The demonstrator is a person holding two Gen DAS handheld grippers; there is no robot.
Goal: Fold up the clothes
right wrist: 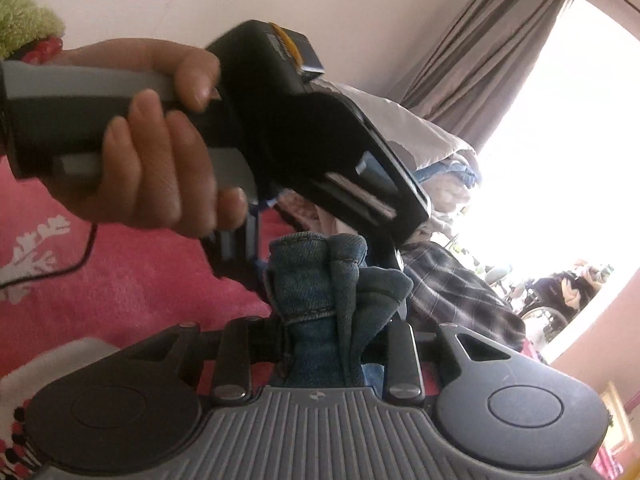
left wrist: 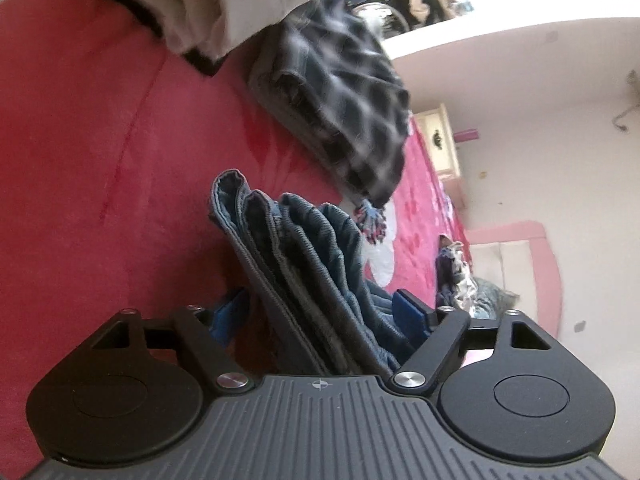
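Red bedspread [left wrist: 100,152] under everything. Grey curtain [right wrist: 492,48] beside bright window [right wrist: 568,140]. Pink bed frame [left wrist: 536,264], cream cabinet [left wrist: 440,140] against the pale wall [left wrist: 540,112].

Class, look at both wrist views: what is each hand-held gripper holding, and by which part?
Both hold the folded blue jeans. The left hand-held gripper has the stacked folded layers between its fingers; the right hand-held gripper pinches a bunched end with a stitched hem.
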